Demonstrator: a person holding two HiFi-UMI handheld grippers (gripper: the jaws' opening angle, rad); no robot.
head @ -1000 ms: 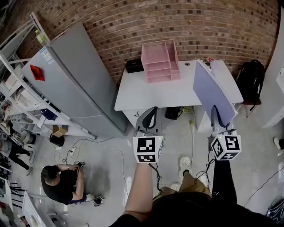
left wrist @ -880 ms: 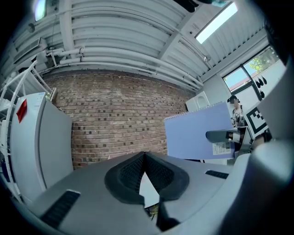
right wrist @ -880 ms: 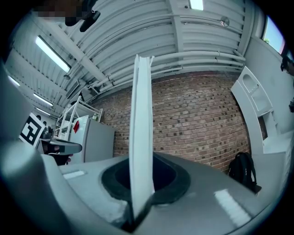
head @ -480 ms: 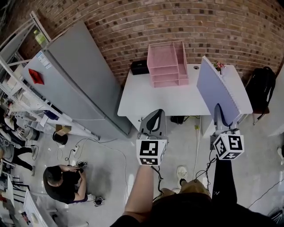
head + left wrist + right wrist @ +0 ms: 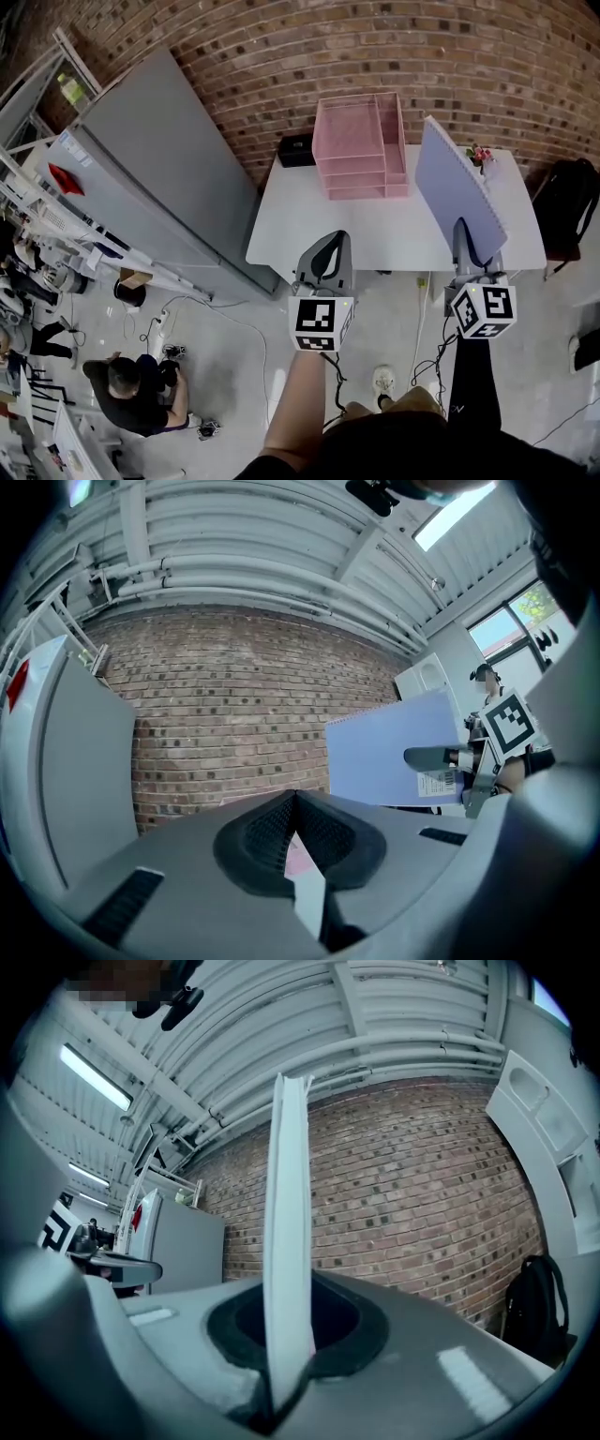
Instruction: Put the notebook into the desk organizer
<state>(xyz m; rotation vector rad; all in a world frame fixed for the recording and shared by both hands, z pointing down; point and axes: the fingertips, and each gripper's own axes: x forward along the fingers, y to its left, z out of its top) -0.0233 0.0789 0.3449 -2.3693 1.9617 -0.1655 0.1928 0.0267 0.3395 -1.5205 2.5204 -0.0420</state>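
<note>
The pink desk organizer (image 5: 361, 145), a stack of mesh trays, stands at the back of the white desk (image 5: 309, 225) against the brick wall. My right gripper (image 5: 466, 246) is shut on the bottom edge of the lavender spiral notebook (image 5: 459, 192), which stands upright over the desk's right part, to the right of the organizer. In the right gripper view the notebook (image 5: 289, 1241) shows edge-on between the jaws. My left gripper (image 5: 323, 267) hovers at the desk's front edge, shut with nothing in it. The left gripper view shows the notebook (image 5: 394, 757) at the right.
A tall grey cabinet (image 5: 159, 178) stands left of the desk. On the desk are a black box (image 5: 296, 148) by the wall and small pink flowers (image 5: 481, 155). A black backpack (image 5: 572, 202) sits at the right. A person (image 5: 131, 394) crouches on the floor among cables.
Both grippers have moved forward to the desk, the right one carrying the upright notebook. The desk and organizer now sit nearer and more central in the head view.
</note>
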